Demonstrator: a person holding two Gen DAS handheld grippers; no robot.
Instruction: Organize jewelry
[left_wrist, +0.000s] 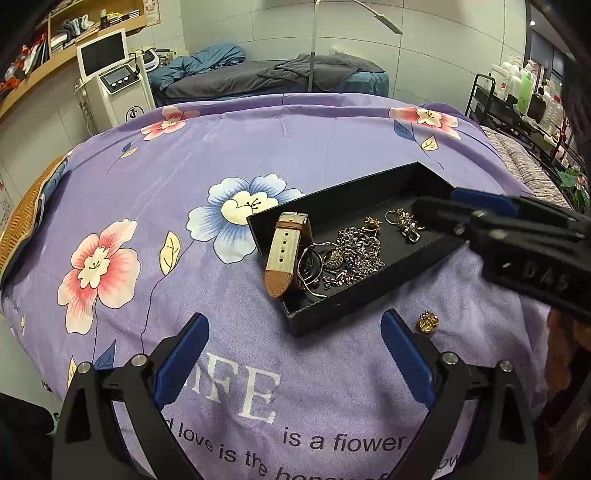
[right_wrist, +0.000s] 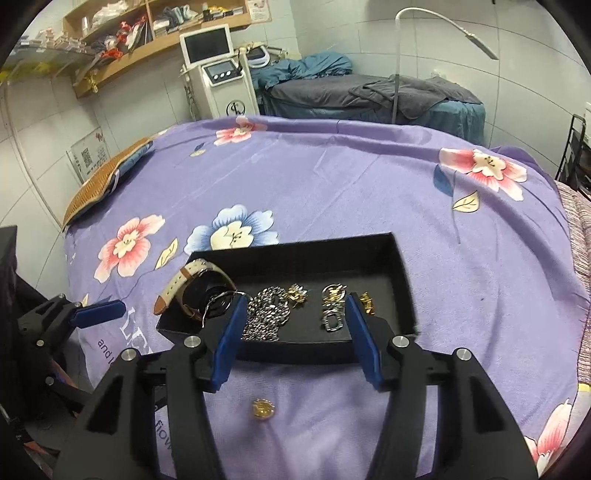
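Observation:
A black open jewelry box (left_wrist: 334, 199) (right_wrist: 295, 251) lies on the purple flowered bedspread. Inside are a watch with a beige and brown strap (left_wrist: 283, 251) (right_wrist: 184, 282), a silver chain (left_wrist: 354, 254) (right_wrist: 266, 314), gold earrings (left_wrist: 372, 223) (right_wrist: 297, 293) and a silver and gold brooch (left_wrist: 406, 223) (right_wrist: 333, 306). A small gold piece (left_wrist: 427, 321) (right_wrist: 263, 408) lies on the spread outside the box. My left gripper (left_wrist: 295, 354) is open and empty, just before the box's near corner. My right gripper (right_wrist: 293, 332) (left_wrist: 443, 206) is open and empty over the box's near edge.
The bedspread (left_wrist: 258, 147) (right_wrist: 369, 184) covers the whole bed. A woven pillow (left_wrist: 26, 218) (right_wrist: 96, 192) lies at its left edge. Beyond the bed stand a white machine with a screen (left_wrist: 110, 74) (right_wrist: 218, 70), a massage bed (right_wrist: 369, 96) and a black cart (left_wrist: 517, 107).

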